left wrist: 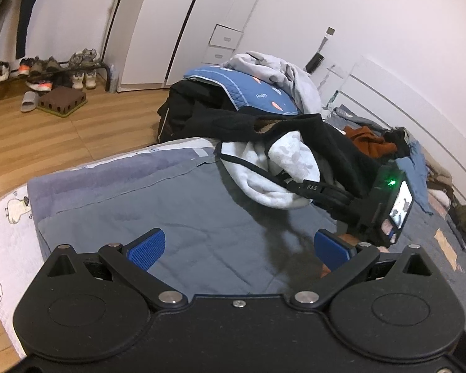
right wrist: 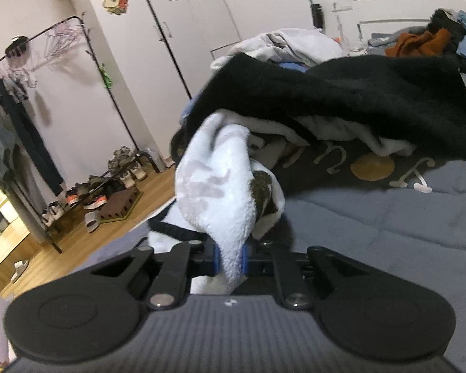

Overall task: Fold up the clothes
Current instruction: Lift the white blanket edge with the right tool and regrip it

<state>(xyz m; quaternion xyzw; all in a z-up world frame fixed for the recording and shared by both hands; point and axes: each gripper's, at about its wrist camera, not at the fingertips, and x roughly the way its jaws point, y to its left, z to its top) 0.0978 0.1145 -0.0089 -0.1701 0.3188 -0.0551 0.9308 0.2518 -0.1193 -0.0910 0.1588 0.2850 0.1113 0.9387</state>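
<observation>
A white fleece garment with black trim lies on the grey bed, partly under a black garment. My right gripper is shut on a fold of the white fleece, which bulges up between its blue pads. In the left wrist view the same white fleece garment shows ahead, with the right gripper reaching into it from the right. My left gripper stands open above the grey quilt, nothing between its fingers.
Behind is a heap of clothes: a blue quilted piece, a light grey garment, orange cloth. White wardrobes, a clothes rail and a shoe rack stand on the wood floor to the left.
</observation>
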